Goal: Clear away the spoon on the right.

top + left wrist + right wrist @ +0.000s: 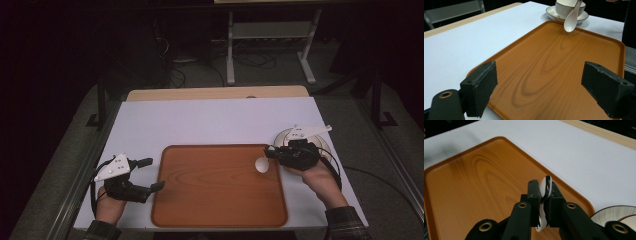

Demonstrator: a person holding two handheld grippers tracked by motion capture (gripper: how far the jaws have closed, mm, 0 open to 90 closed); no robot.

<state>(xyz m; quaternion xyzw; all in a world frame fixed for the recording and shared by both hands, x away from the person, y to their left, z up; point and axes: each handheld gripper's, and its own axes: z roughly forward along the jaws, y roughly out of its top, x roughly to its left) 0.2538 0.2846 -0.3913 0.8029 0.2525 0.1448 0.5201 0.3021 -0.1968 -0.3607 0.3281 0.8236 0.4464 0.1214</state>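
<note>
A white ceramic spoon (261, 164) hangs over the right edge of the wooden tray (220, 210), its bowl pointing left. My right gripper (270, 153) is shut on the spoon's handle (545, 192), which stands edge-on between the two black pads. Behind that gripper sits a white cup on a saucer (325, 142), also seen in the left gripper view as a cup (564, 8) on a saucer (552, 13) with the spoon (571, 21) in front. My left gripper (155, 174) rests open at the tray's left edge, nothing between its fingers (480, 87).
The tray (564, 62) lies on a white sheet covering the table (200, 120). A strip of bare wood (215, 93) runs along the far edge. Beyond the table stands a white metal frame (270, 35) on dark floor with cables.
</note>
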